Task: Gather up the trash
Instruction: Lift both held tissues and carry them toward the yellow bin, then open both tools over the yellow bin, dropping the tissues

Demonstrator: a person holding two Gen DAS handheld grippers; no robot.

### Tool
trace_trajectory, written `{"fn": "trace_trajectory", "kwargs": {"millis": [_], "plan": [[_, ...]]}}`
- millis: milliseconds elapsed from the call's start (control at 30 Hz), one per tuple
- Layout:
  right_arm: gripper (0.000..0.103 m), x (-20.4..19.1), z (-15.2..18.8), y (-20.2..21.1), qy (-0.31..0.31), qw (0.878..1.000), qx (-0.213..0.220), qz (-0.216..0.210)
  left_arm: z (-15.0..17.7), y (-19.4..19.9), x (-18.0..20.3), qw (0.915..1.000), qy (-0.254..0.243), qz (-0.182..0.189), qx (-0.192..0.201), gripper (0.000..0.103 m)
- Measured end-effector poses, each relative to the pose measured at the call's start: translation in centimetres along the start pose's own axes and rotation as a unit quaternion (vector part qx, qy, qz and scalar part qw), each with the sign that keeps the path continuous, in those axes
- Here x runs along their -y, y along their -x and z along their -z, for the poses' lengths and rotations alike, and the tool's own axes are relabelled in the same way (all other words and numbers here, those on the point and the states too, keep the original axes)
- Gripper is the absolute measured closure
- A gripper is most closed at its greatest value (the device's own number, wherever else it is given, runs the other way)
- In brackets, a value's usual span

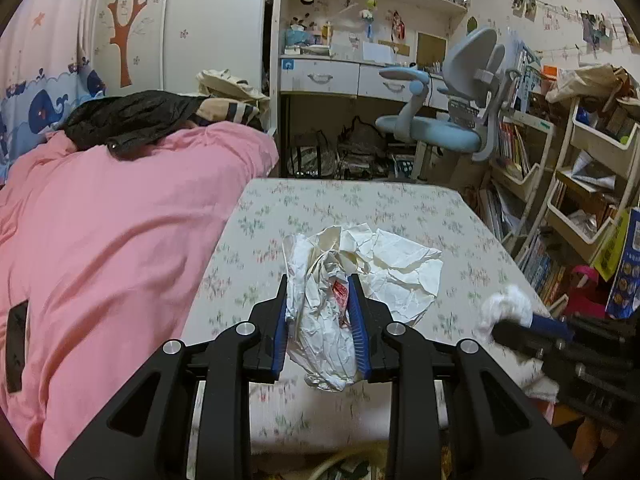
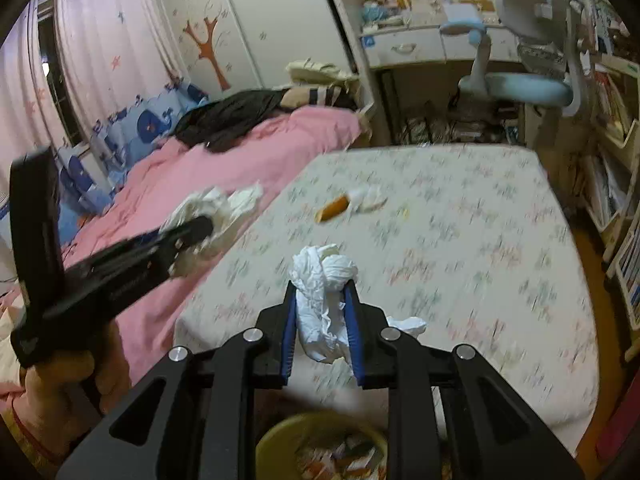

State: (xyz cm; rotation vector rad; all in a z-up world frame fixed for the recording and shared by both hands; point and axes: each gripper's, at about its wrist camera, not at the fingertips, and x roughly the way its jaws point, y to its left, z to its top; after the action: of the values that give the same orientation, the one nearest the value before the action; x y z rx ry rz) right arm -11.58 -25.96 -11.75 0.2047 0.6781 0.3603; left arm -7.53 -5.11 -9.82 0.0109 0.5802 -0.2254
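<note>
My left gripper [image 1: 320, 280] is shut on a crumpled white paper wrapper [image 1: 326, 320] with red print, held above the floral table [image 1: 360, 208]. It also shows at the left of the right wrist view [image 2: 200, 226], holding the wrapper [image 2: 216, 204]. My right gripper [image 2: 322, 284] is shut on a wad of white tissue [image 2: 324, 300], over the near table edge. In the left wrist view the right gripper [image 1: 516, 320] shows with the tissue [image 1: 506, 300]. A yellow trash bin [image 2: 320, 448] with scraps sits below. An orange piece [image 2: 332, 208] and a small white scrap [image 2: 370, 196] lie on the table [image 2: 460, 240].
A bed with a pink quilt [image 1: 120, 220] borders the table's left side. A blue desk chair [image 1: 440, 120] and a desk stand beyond the far edge. Book shelves [image 1: 580, 200] line the right side. A small white scrap [image 2: 408, 325] lies near my right gripper.
</note>
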Motion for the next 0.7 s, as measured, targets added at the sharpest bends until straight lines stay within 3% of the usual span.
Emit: {"fn": "trace_trajectory", "kwargs": {"millis": [367, 400, 500, 700], "plan": [[0.077, -2.6, 6.6, 0.3, -0.007, 0.996, -0.086, -0.02, 4.4, 2.1, 0.6, 0.9993, -0.008, -0.002, -0.035, 0.078], [0.073, -2.6, 7.3, 0.3, -0.008, 0.995, -0.094, -0.02, 4.7, 2.2, 0.7, 0.9992, -0.01, -0.002, -0.038, 0.078], [0.046, -2.4, 8.7, 0.5, -0.021, 0.994, -0.107, -0.015, 5.7, 2.6, 1.2, 0.9987, -0.017, -0.001, -0.047, 0.078], [0.036, -0.9, 8.1, 3.2, -0.048, 0.998, -0.036, 0.024, 7.4, 3.2, 2.0, 0.9975, -0.021, 0.007, -0.068, 0.078]]}}
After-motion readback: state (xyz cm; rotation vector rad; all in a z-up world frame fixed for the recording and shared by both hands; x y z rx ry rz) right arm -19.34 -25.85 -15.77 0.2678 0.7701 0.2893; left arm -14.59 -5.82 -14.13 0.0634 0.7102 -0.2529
